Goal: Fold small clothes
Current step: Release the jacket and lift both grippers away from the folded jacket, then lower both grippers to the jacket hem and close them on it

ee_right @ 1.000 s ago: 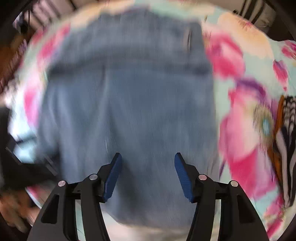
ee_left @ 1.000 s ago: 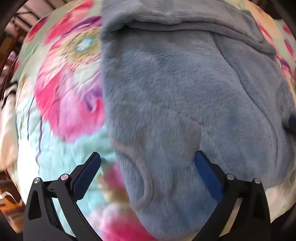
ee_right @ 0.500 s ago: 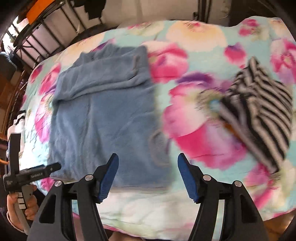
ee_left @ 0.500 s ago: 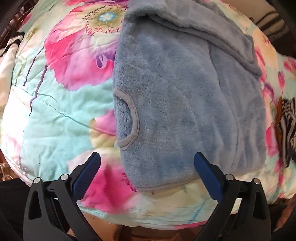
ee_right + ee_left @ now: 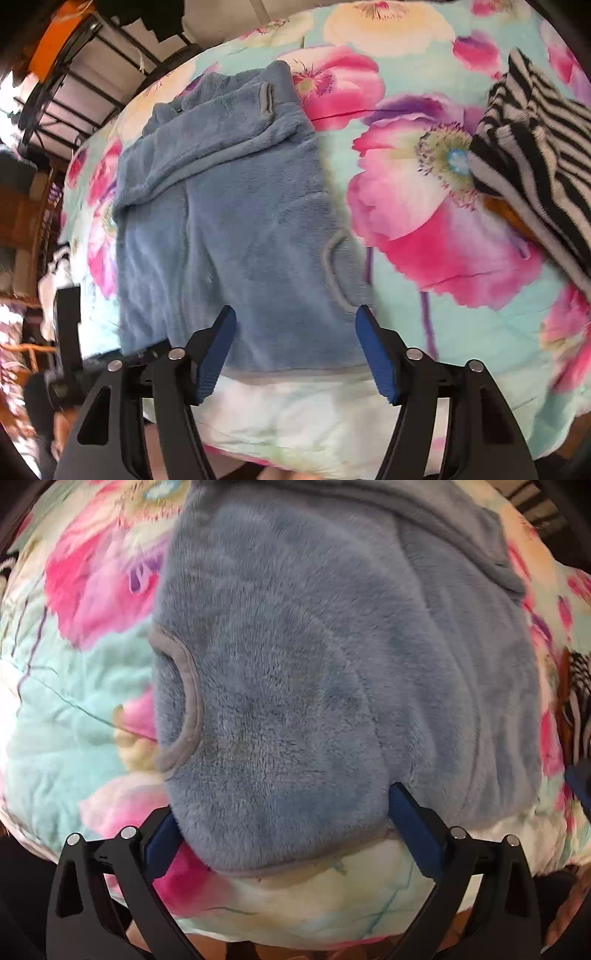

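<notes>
From the left wrist view, the left gripper (image 5: 284, 827) points down with its jaws spread wide, and the near hem of the blue fleece garment (image 5: 314, 664) bulges up between them. The pads look clear of the pile, though I cannot be sure. Closing here would probably catch a thick wad of several layers, not one edge, and drag the fold askew. Left of the jaws the floral quilt (image 5: 74, 720) lies bare, so there is room on that side. Just below the jaws the quilt rolls off its edge, so a tug that way could slide the garment off.

From the right wrist view, the right gripper (image 5: 295, 343) is above the garment's near right corner, jaws opening, nothing gripped between them. To the right lies open quilt, then a striped garment (image 5: 535, 147) well apart. The left gripper's black body sits at the garment's near left corner, a possible clash if both reach inward.
</notes>
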### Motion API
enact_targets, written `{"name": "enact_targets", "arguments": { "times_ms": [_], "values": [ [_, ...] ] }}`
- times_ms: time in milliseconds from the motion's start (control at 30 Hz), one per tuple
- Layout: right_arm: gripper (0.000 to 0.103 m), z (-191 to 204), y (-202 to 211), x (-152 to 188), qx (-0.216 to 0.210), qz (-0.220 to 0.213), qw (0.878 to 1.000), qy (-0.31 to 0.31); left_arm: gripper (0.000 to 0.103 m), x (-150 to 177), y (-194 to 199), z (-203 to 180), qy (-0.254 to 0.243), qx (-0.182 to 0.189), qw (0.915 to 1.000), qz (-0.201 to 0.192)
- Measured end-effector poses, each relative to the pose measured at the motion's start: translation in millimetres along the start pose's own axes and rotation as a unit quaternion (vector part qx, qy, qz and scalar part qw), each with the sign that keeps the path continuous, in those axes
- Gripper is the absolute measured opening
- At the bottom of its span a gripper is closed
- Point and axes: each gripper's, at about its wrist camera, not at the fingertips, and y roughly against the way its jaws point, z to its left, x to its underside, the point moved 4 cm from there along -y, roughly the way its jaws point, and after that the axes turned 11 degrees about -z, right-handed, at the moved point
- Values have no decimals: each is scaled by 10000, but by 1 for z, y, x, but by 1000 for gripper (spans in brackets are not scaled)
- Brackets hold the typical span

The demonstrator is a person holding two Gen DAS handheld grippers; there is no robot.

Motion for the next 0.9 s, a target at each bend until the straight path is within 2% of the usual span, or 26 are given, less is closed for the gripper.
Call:
{"name": "enact_targets", "arguments": {
  "times_ms": [67, 167, 233, 333, 467, 533, 667, 733, 800, 900],
  "values": [
    [70, -17, -5, 8, 353, 21, 9994, 57, 98, -5, -6, -6, 122, -66, 9999, 37],
    [70, -47, -13, 19, 629, 215, 9972, -356, 98, -19, -12, -10, 184, -112, 9998, 38],
    [70, -60, -10, 22, 581, 205, 9954, -733, 98, -32, -7, -8, 183, -78, 9998, 13],
    [70, -58, 0, 21, 212, 86, 9951, -963, 98, -16, -1, 5, 248, 176, 9995, -26],
    [70, -44, 6, 17, -3, 160, 9981, -591, 98, 0, 22, 21, 419, 520, 9977, -141],
    [70, -41, 8, 10, 28, 208, 9995, -237, 98, -2, 29, 28, 548, 674, 9959, -258],
    [70, -43, 3, 0, 182, 331, 9991, 166, 98, -3, 42, 31, 391, 705, 9954, -521],
    [70, -47, -5, 2, 75, 447, 9989, 118, 98, -5, 43, 26, 131, 664, 9958, -616],
    [70, -48, -12, 6, -23, 570, 9983, 107, 98, -21, 32, 33, -44, 567, 9960, -685],
    [70, -49, -17, 11, -109, 586, 9981, 180, 97, -19, 20, 40, 90, 663, 9954, -689]
  ]
}}
